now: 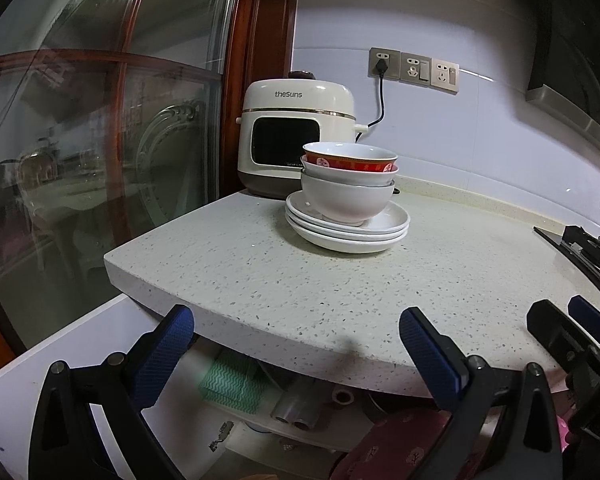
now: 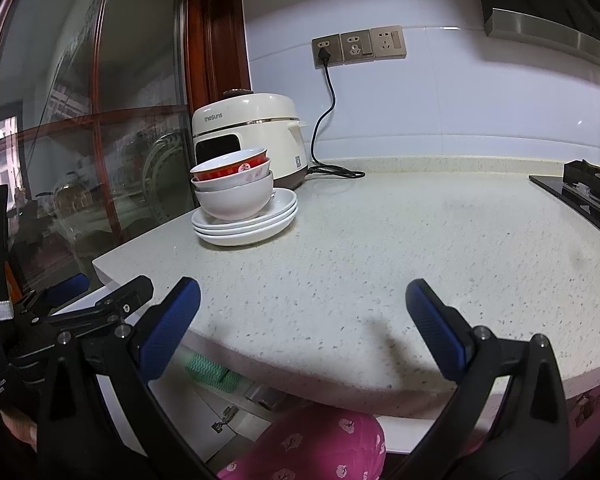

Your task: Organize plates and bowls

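Three white plates [image 1: 348, 234] [image 2: 246, 226] lie stacked on the speckled countertop [image 1: 320, 288] [image 2: 360, 248]. On them stand three nested bowls: a white bowl [image 1: 346, 198] [image 2: 234, 200] at the bottom, a second white one, and a red-banded bowl [image 1: 350, 159] [image 2: 230, 166] on top. My left gripper [image 1: 296, 334] hangs open at the counter's front edge, well short of the stack, with nothing between its blue pads. My right gripper [image 2: 302, 306] is open too, over the front edge, empty. The right gripper [image 1: 572, 320] also shows at the right of the left wrist view.
A cream rice cooker [image 1: 296, 136] [image 2: 252, 136] stands behind the stack, its cord plugged into wall sockets [image 1: 414, 70] [image 2: 358, 46]. A gas hob [image 1: 588, 248] [image 2: 584, 192] sits at the right. A glass door is on the left. Below the counter is an open cabinet and a pink-patterned trouser leg [image 2: 312, 444].
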`<state>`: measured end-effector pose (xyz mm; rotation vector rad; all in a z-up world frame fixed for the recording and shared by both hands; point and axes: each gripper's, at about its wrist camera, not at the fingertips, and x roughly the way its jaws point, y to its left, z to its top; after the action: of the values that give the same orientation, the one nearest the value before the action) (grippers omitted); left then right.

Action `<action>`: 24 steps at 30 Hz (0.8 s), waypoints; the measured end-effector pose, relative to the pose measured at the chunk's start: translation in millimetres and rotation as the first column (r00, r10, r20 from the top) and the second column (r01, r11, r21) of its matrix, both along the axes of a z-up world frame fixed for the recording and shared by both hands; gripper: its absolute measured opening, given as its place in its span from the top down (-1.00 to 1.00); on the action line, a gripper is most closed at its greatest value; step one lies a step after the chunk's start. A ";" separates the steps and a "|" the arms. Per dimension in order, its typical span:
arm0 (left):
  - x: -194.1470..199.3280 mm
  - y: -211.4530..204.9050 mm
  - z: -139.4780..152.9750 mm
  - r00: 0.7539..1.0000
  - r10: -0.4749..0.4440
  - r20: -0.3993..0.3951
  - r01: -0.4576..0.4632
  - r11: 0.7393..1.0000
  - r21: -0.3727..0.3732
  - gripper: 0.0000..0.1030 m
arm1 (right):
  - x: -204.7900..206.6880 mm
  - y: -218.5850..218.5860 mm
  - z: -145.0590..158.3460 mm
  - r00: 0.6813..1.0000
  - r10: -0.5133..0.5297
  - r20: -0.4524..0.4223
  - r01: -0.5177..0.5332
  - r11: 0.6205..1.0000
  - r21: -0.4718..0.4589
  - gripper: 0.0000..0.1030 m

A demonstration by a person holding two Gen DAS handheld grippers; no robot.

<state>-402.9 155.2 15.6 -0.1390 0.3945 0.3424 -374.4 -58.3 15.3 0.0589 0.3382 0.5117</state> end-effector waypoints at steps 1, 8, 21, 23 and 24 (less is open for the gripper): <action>-0.2 -0.3 0.0 1.000 0.000 0.000 0.000 1.000 0.000 -1.00 | 0.0 -0.2 -0.1 1.000 0.000 -0.001 0.000 1.000 0.001 -0.99; -1.4 -6.1 -0.3 1.000 0.014 0.002 -0.014 1.000 -0.004 -1.00 | 0.4 -1.3 -0.5 1.000 -0.001 -0.007 0.001 1.000 0.005 -0.99; 0.2 -8.9 -0.4 1.000 0.013 -0.003 -0.014 0.999 -0.041 -1.00 | 0.3 1.1 -1.8 1.000 0.009 -0.013 -0.009 1.000 0.000 -0.99; 0.3 -9.7 -0.5 1.000 0.010 -0.001 -0.010 0.999 -0.054 -1.00 | 0.2 2.0 -2.1 1.000 0.012 -0.014 -0.012 1.000 -0.002 -0.99; -0.9 -8.4 -0.7 1.000 0.010 0.011 -0.010 0.998 -0.064 -1.00 | -0.1 2.4 -2.4 1.000 0.014 -0.014 -0.014 1.000 -0.002 -0.99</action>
<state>-403.7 146.8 14.9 -0.2054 0.3939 0.3388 -374.5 -56.0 12.9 0.0579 0.3532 0.5248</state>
